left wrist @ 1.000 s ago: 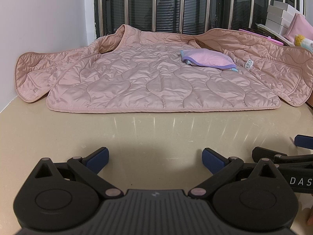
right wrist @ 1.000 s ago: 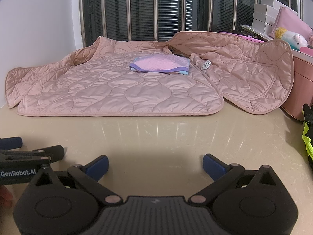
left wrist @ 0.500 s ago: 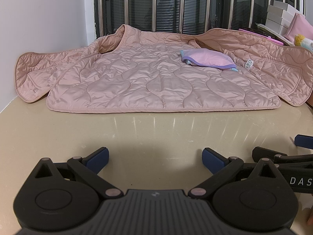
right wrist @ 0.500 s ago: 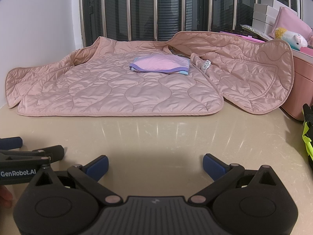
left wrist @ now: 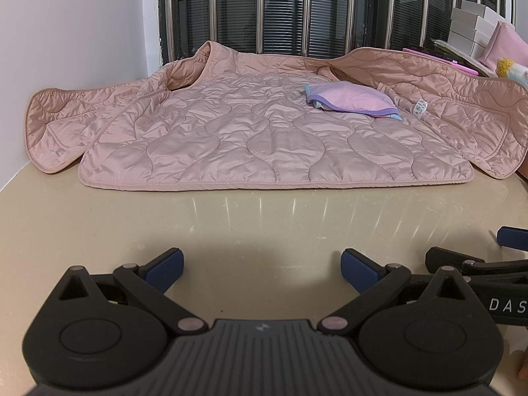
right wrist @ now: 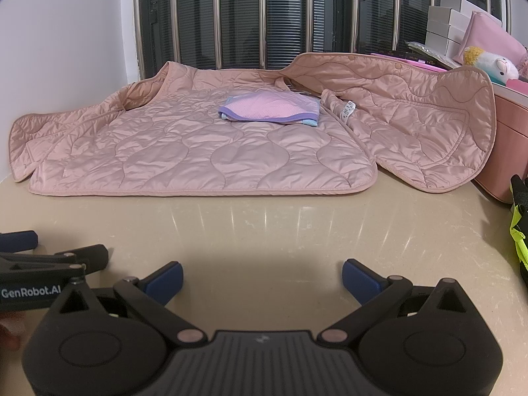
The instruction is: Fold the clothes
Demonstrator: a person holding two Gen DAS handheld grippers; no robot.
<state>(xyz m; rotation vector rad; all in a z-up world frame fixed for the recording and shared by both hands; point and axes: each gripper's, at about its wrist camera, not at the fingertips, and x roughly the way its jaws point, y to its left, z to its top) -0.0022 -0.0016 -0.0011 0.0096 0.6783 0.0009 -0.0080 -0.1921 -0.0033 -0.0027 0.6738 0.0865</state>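
- Here, the beige worktop (left wrist: 231,227) carried a pink quilted jacket (left wrist: 274,138) spread flat at its far side, front panels opened outward.
- A small folded lilac garment (left wrist: 353,100) lay on the jacket's lining, right of centre.
- The left gripper (left wrist: 260,269) and right gripper (right wrist: 262,272) rested nearer, side by side, jaws spread wide, holding nothing.
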